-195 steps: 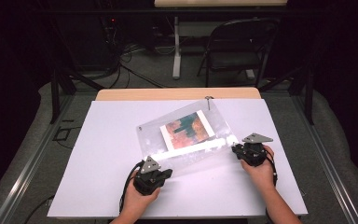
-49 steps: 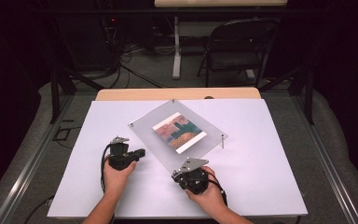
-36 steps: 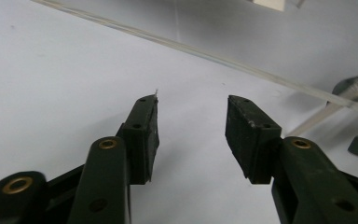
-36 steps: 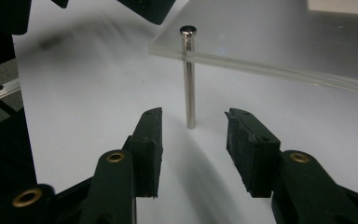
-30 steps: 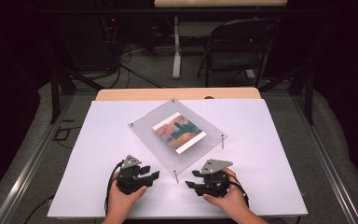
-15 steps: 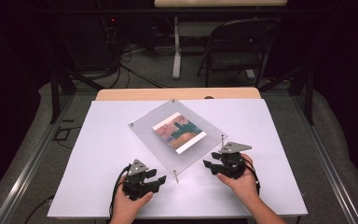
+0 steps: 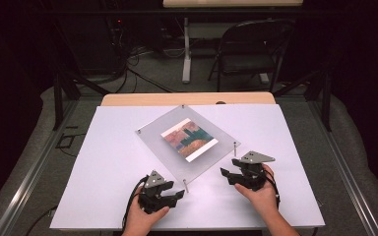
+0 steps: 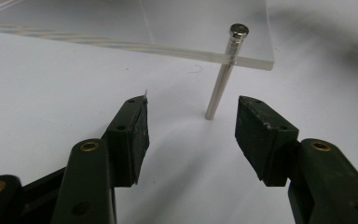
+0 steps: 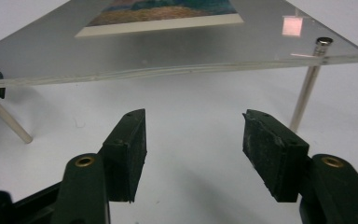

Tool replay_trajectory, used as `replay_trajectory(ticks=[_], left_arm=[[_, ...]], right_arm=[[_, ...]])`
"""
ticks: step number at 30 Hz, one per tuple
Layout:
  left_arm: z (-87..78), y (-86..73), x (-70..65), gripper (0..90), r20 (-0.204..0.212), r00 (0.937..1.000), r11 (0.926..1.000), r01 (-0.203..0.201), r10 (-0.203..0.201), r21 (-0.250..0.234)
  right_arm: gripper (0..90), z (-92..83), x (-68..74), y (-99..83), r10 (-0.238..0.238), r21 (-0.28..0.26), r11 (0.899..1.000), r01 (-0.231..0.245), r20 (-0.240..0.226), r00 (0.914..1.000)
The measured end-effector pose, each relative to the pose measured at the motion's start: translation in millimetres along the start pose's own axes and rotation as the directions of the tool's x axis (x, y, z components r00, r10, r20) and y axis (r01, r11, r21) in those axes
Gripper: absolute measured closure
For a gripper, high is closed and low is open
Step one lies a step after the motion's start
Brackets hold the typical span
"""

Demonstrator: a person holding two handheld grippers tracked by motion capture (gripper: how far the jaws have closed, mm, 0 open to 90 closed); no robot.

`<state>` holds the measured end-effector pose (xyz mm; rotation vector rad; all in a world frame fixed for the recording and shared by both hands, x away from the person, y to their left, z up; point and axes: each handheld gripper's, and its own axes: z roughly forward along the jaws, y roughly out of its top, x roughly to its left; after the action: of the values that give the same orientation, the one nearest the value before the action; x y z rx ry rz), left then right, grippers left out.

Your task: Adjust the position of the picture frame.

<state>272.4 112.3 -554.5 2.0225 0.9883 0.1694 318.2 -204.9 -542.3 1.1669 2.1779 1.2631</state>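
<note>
Both tongs are sitting a little nearer the frame than half a second ago — the left tongs (image 7: 170,195) having edged right toward the frame's near corner, the right tongs (image 7: 232,175) holding roughly where they were beside the right corner.

Nearest the person, both hands are resting low on the white table (image 7: 103,172), each pair of tongs standing wide with nothing between the jaws. In the left gripper view the near post (image 8: 223,74) is standing just beyond the jaws, slightly right of their centre line, and is leaning a little rather than standing plumb. In the right gripper view the right post (image 9: 307,88) is rising just past the right-hand jaw, off to that side rather than in the gap.

Farther out, the frame (image 7: 187,142) — a clear plate carrying a coloured print (image 7: 189,138) — is sitting on thin metal posts at mid-table, turned like a diamond with one corner pointing at the person. Its near corner is lying just ahead of the left tongs; its right corner is lying just ahead and to the left of the right tongs. The left tongs look better lined up on a post, so that hand seems nearer to a grip.

Beyond the table, a folding chair (image 7: 251,51) is standing on the floor.
</note>
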Motion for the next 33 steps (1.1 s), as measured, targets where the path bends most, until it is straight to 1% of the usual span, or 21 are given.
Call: replay_trajectory(ticks=[1, 2, 5, 7, 9, 10, 12, 14, 17, 19, 20, 22, 23, 26, 29, 31, 32, 33], left_arm=[[4.2, 1.0, -1.6, 44.3, 0.009, 0.9999, 0.9999, -0.010, 0.010, 0.004], [5.6, 1.5, -2.5, 44.3, 0.009, 0.9999, 0.9999, -0.013, 0.013, 0.005], [11.9, 3.6, -6.0, 45.3, 0.024, 0.9992, 0.9994, -0.033, 0.033, 0.011], [15.8, 4.8, -8.3, 47.2, 0.024, 0.9988, 0.9989, -0.044, 0.043, 0.015], [17.6, 5.5, -9.5, 50.6, 0.028, 0.9985, 0.9987, -0.047, 0.047, 0.018], [21.0, 6.9, -11.5, 51.6, 0.025, 0.9978, 0.9979, -0.062, 0.062, 0.014], [22.4, 7.6, -12.6, 55.2, 0.027, 0.9977, 0.9979, -0.063, 0.062, 0.017], [26.1, 9.4, -13.7, 59.2, 0.016, 0.9969, 0.9968, -0.078, 0.077, 0.020], [28.0, 11.1, -14.2, 65.0, 0.018, 0.9973, 0.9973, -0.072, 0.071, 0.017], [28.2, 11.9, -14.5, 68.5, 0.016, 0.9971, 0.9971, -0.074, 0.074, 0.019], [29.0, 13.1, -15.0, 70.2, 0.007, 0.9966, 0.9964, -0.082, 0.082, 0.023], [29.7, 13.4, -15.4, 71.7, 0.005, 0.9965, 0.9962, -0.084, 0.083, 0.023], [30.4, 13.7, -15.6, 74.4, 0.000, 0.9963, 0.9960, -0.086, 0.086, 0.026], [32.2, 14.3, -15.6, 78.4, -0.005, 0.9960, 0.9954, -0.089, 0.089, 0.034], [31.8, 14.7, -13.7, 83.5, -0.007, 0.9969, 0.9963, -0.078, 0.078, 0.036], [31.8, 14.8, -11.3, 84.4, 0.011, 0.9984, 0.9979, -0.056, 0.055, 0.033], [31.7, 14.9, -11.3, 84.5, 0.012, 0.9981, 0.9976, -0.060, 0.060, 0.035], [31.5, 15.1, -11.2, 84.6, 0.013, 0.9982, 0.9976, -0.059, 0.058, 0.038]], right_arm=[[37.6, -0.7, -2.4, -1.5, 0.011, 0.005, 1.000, -0.011, 0.012, 0.9999], [37.0, -1.1, -3.4, -2.2, 0.020, 0.007, 1.000, -0.020, 0.017, 0.9997], [36.7, -2.7, -5.8, -3.9, 0.031, 0.003, 1.000, -0.031, 0.027, 0.9992], [36.7, -4.7, -7.4, -5.1, 0.030, -0.003, 1.000, -0.030, 0.038, 0.9988], [36.7, -6.7, -7.7, -6.3, 0.039, -0.005, 0.999, -0.039, 0.044, 0.9983], [36.8, -7.7, -8.0, -6.7, 0.042, -0.005, 0.999, -0.041, 0.047, 0.9980], [36.8, -9.2, -8.8, -8.2, 0.049, -0.010, 0.999, -0.049, 0.052, 0.9974], [36.9, -10.5, -9.4, -9.6, 0.057, -0.012, 0.998, -0.056, 0.057, 0.9968], [38.5, -13.6, -10.7, -11.3, 0.068, -0.010, 0.998, -0.068, 0.060, 0.9959], [38.9, -14.0, -10.9, -11.8, 0.074, -0.017, 0.997, -0.073, 0.061, 0.9954], [40.0, -16.1, -11.9, -12.4, 0.075, -0.015, 0.997, -0.075, 0.062, 0.9952], [40.1, -16.6, -12.3, -12.8, 0.078, -0.019, 0.997, -0.076, 0.064, 0.9949], [40.7, -17.5, -12.6, -13.3, 0.086, -0.026, 0.996, -0.085, 0.067, 0.9940], [41.2, -19.2, -14.1, -13.1, 0.093, -0.027, 0.995, -0.091, 0.072, 0.9931], [41.4, -19.5, -15.7, -12.8, 0.097, -0.036, 0.995, -0.094, 0.076, 0.9924], [41.8, -18.8, -17.9, -12.5, 0.106, -0.041, 0.994, -0.103, 0.079, 0.9912], [41.9, -17.9, -18.6, -12.6, 0.108, -0.045, 0.993, -0.105, 0.080, 0.9909], [42.0, -17.8, -19.6, -12.3, 0.107, -0.037, 0.994, -0.104, 0.081, 0.9910]])
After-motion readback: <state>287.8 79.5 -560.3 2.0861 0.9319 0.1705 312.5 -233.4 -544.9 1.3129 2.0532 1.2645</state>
